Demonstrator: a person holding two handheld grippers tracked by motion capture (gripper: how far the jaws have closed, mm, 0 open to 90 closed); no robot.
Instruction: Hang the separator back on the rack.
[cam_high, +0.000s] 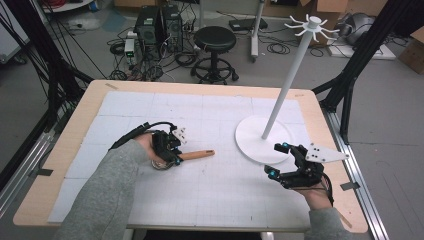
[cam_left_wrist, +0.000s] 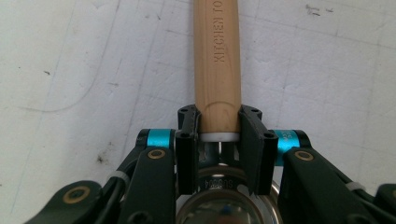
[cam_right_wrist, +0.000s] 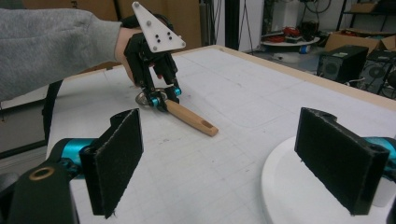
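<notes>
The left gripper (cam_high: 176, 156) is closed on a kitchen utensil with a wooden handle (cam_left_wrist: 217, 65). Its two jaws press the handle from both sides, at the end where a white ring joins the wood to a metal part (cam_left_wrist: 224, 205). In the right gripper view the same utensil (cam_right_wrist: 189, 117) lies low on the white gridded mat (cam_high: 210, 190), with the handle pointing away from the left gripper (cam_right_wrist: 161, 100) and a slot visible near its free end. What kind of metal head it has I cannot tell; it looks round and shiny.

The right gripper (cam_high: 278, 159) is wide open and holds nothing. It hovers just beside the round white base (cam_high: 250, 142) of a white stand (cam_high: 287, 82), whose pole rises to a top with several hooks. The two grippers are well apart on the wooden table (cam_high: 70, 145).
</notes>
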